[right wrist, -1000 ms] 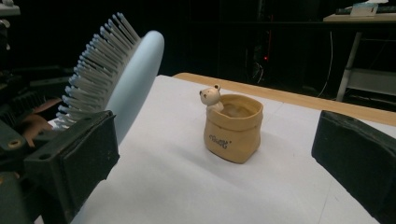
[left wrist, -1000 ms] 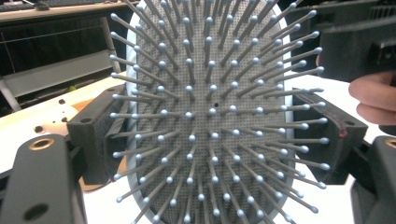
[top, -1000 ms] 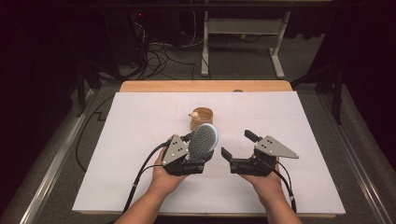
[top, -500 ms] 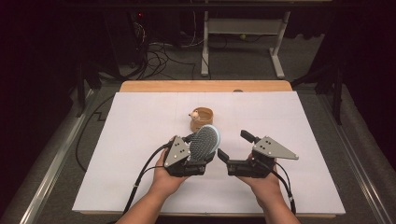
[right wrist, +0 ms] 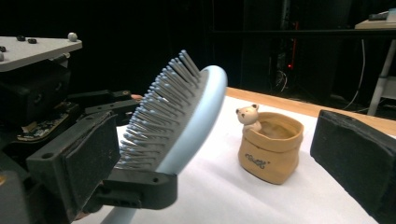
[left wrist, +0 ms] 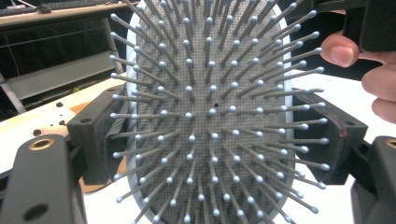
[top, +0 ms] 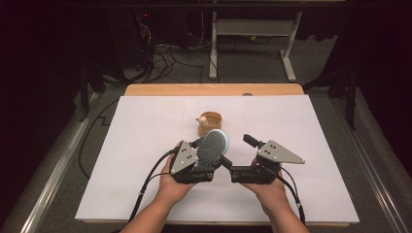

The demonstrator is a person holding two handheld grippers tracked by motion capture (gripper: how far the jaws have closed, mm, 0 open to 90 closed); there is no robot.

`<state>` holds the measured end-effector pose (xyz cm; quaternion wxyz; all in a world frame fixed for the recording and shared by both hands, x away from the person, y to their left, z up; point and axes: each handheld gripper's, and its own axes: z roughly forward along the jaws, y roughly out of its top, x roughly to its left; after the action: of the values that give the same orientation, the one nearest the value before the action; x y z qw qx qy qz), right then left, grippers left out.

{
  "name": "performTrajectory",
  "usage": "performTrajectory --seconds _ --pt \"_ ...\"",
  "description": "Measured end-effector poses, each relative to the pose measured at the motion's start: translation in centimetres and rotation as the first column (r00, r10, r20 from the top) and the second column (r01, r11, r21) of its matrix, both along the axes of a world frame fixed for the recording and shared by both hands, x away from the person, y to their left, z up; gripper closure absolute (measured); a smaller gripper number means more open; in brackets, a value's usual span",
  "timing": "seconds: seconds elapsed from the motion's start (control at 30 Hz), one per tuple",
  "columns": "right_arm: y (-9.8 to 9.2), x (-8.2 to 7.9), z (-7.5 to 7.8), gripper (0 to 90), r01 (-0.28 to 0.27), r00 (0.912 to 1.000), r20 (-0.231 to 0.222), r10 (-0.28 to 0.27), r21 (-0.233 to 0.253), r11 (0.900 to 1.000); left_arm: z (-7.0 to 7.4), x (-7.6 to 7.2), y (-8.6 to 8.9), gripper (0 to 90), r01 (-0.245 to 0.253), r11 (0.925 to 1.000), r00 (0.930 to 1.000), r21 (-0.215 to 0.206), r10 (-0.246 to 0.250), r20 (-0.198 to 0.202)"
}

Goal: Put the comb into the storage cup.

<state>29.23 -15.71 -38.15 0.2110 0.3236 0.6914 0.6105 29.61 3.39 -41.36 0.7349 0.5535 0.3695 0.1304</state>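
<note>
A light-blue hairbrush [top: 213,147] with grey bristles is held upright above the white sheet. My left gripper [top: 208,155] is shut on it, one jaw on each side of the head. In the left gripper view the hairbrush [left wrist: 210,116] faces the camera bristles first, between the left gripper [left wrist: 212,144] jaws. My right gripper [top: 238,152] is open just right of the brush. In the right gripper view the hairbrush [right wrist: 187,126] stands close to the left jaw of the right gripper [right wrist: 212,158].
A small tan pot [top: 210,123] with a bear figure stands behind the brush; the pot [right wrist: 271,147] lies between my right jaws, farther off. The white sheet [top: 136,145] covers a wooden table [top: 214,90]. Cables and a desk frame [top: 252,29] are beyond.
My right gripper has moved left, closer to the brush. The left gripper and the brush have barely shifted.
</note>
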Motion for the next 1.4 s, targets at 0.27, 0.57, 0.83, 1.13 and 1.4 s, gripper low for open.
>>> performTrajectory --seconds 0.27,0.57,0.83,1.13,1.4 --pt "1.3 0.3 0.2 2.1 -0.026 0.9997 0.002 0.025 0.005 1.0 -0.1 -0.2 -0.4 20.8 0.007 0.9999 1.0 0.014 -0.007 0.006" --pt "2.5 1.2 0.2 4.3 -0.05 0.9988 -0.002 0.05 0.016 0.999 0.0 -0.2 -0.4 20.8 0.003 0.9999 1.0 0.014 -0.003 0.004" --pt "2.7 1.1 -0.1 11.2 -0.054 0.9984 -0.011 0.055 0.029 0.998 0.1 -0.3 -0.2 20.8 0.002 1.0 1.0 0.006 -0.002 0.005" --pt "2.3 1.6 -0.5 19.3 -0.046 0.997 -0.058 0.05 0.06 0.997 0.1 -0.2 -0.2 20.8 -0.003 1.0 0.9999 0.007 0.003 0.01" --pt "2.2 1.8 -0.6 27.4 -0.067 0.9946 -0.075 0.072 0.071 0.995 0.0 -0.3 -0.3 20.8 -0.002 0.9999 1.0 0.013 0.002 0.008"
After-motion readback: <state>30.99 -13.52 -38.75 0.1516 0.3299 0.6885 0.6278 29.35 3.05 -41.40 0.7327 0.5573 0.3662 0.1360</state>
